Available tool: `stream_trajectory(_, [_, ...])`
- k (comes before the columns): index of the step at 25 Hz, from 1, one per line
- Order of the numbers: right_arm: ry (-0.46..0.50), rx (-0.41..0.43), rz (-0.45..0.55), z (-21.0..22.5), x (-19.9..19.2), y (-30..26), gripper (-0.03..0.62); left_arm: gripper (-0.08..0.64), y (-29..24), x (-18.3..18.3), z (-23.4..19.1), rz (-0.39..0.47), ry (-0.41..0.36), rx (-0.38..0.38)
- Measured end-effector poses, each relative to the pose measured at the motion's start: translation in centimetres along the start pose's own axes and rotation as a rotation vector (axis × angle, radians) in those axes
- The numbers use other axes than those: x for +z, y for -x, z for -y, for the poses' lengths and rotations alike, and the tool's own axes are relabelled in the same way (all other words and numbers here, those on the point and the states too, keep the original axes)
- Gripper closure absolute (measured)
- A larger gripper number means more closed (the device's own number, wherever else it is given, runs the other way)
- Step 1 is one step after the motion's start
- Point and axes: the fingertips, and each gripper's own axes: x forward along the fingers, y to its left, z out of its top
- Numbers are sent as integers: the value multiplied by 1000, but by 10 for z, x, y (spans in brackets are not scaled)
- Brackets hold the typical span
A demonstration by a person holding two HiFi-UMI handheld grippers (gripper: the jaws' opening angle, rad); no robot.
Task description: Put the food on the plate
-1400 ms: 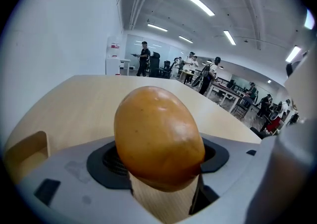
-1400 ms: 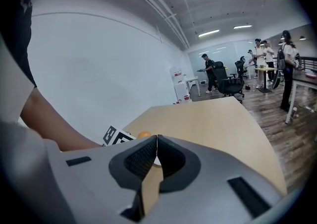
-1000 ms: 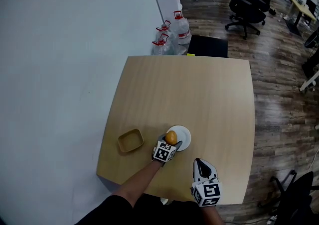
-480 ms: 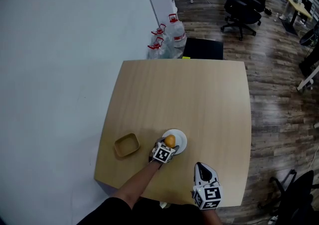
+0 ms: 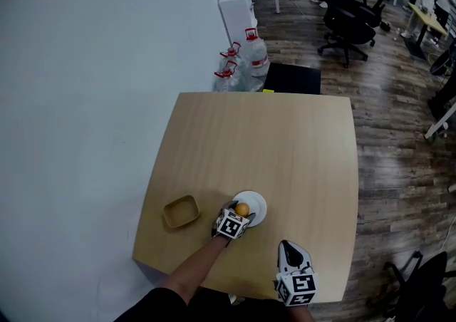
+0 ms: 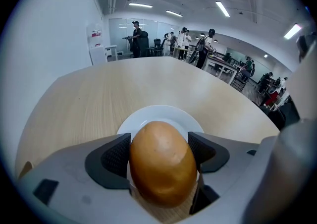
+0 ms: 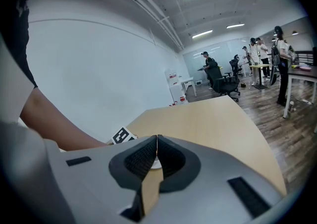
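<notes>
Currently the placing step is in hand. A golden-brown oval food item [image 6: 161,161] is gripped between the jaws of the left gripper [image 5: 239,214], pads pressed on both its sides, and is held over the near part of the white plate [image 5: 258,203]. Whether the food touches the plate cannot be told. The right gripper [image 5: 286,247] is kept near the table's [image 5: 271,142] front edge, jaws closed on nothing. A shallow tan square dish [image 5: 180,211] is seen left of the plate. Next, judged: the food is to be lowered onto the plate, the left jaws opened, then the gripper drawn back without the food being rolled off.
</notes>
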Motion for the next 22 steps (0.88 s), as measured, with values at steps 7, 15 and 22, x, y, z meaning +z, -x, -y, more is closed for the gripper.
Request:
stream_trajectory(7, [6,5,1,1,0,5,531,227,7,9,8,20,-24,-11])
stream_trajectory(15, [-1,2,5,10,2,4,531,227,12,-2,19,-40,-63,-31])
stream_trajectory(22, [5,-8,9,19,-3,0,531,227,13,10,19,-44,-92,-17])
